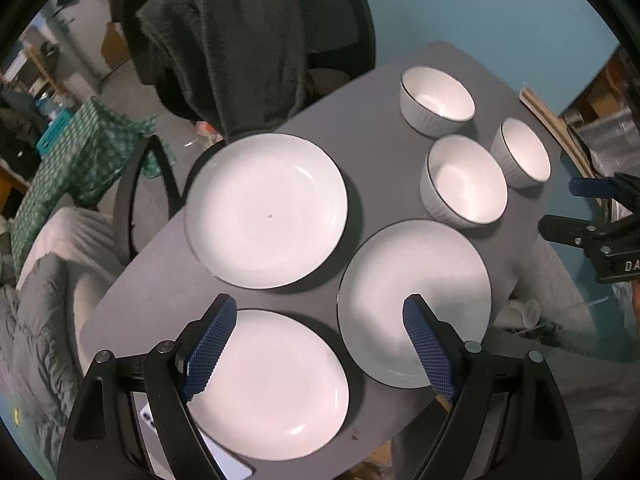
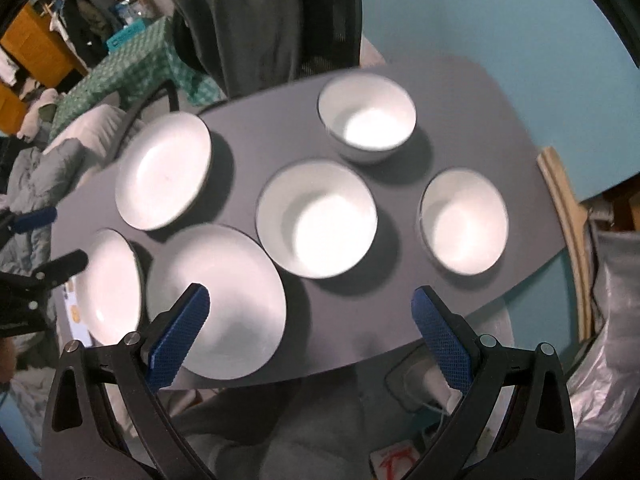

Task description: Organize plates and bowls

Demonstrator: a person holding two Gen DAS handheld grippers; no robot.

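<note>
Grey worktop point(image 1: 380, 152) w/ three white plates point(image 1: 266, 212) left, three bowls point(image 1: 464, 180) right, all apparently separate, left claw point(image 1: 320, 344) & right claw point(image 2: 310, 332) both spread wide, empty, above near edge

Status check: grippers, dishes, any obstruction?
Left gripper and right gripper open, empty. Three plates, three bowls unstacked on table. Nothing in the way.

Both grippers had black angular frames. The left gripper point(image 1: 320, 344) and right gripper point(image 2: 312, 336) carried blue, diamond-textured pads point(image 1: 208, 356) on their fingers, with round silver screws point(image 1: 472, 346) at the pivots and triangular cutouts.
</note>
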